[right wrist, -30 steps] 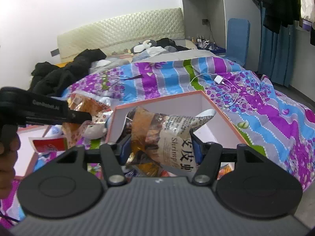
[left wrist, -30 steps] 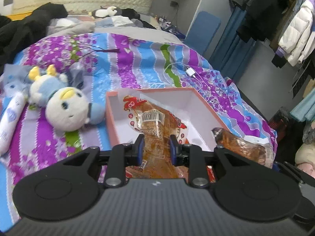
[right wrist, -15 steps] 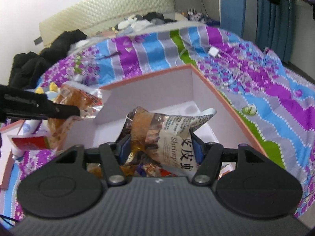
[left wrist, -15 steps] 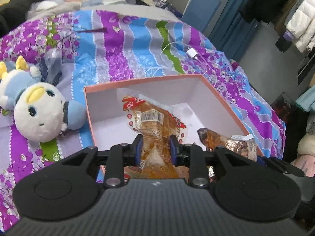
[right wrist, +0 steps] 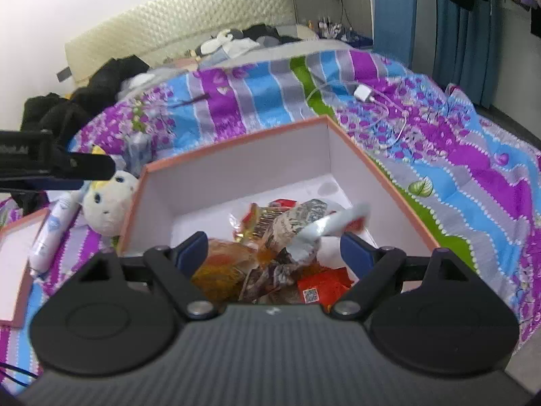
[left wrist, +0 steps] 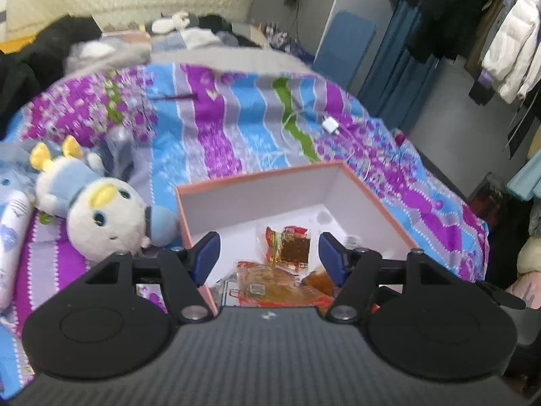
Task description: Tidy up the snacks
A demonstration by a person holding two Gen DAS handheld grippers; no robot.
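Both grippers hover over an open pink-edged box (right wrist: 382, 169) on the bed. The left gripper (left wrist: 268, 253) and right gripper (right wrist: 274, 247) fingers are opening, gripping nothing, apparently dropping snack packets (right wrist: 290, 223) into the box.

Crinkled snack packets (right wrist: 270, 253) lie heaped (orange, red) inside the pink-rimmed box (right wrist: 236, 142).

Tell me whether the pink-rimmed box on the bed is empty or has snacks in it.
Not empty. Several snack packets lie on the white floor of the box, bunched at its near end; the far end is bare.
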